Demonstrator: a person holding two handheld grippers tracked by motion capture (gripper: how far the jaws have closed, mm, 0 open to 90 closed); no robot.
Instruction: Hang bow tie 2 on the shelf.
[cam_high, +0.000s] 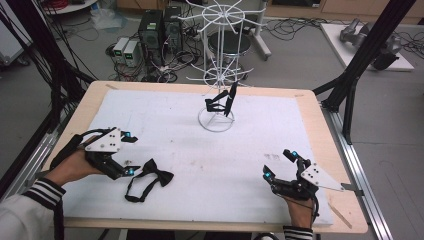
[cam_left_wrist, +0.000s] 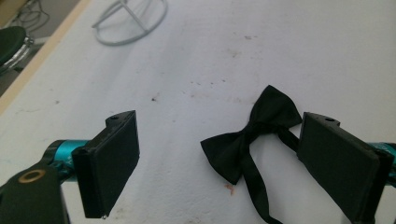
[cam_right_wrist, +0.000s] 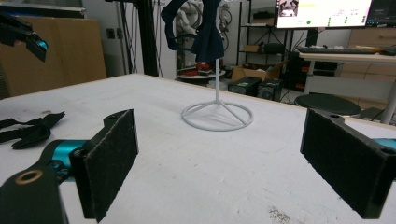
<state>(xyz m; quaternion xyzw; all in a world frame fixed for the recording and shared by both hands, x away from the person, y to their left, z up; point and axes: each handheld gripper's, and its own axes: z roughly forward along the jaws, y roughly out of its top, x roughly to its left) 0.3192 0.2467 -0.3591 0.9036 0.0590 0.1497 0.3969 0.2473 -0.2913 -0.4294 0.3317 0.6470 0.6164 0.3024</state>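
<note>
A black bow tie with its strap lies flat on the white mat at the front left. My left gripper is open just left of it, low over the mat, and the tie lies between and slightly ahead of its jaws without touching the pads. A second dark bow tie hangs on the white wire stand at the back centre. My right gripper is open at the front right, pointing at the stand, with nothing between its jaws.
The stand's ring base rests on the mat's far middle. A wooden table edge borders the mat. Black frame posts stand at the right, with computers and cables on the floor behind.
</note>
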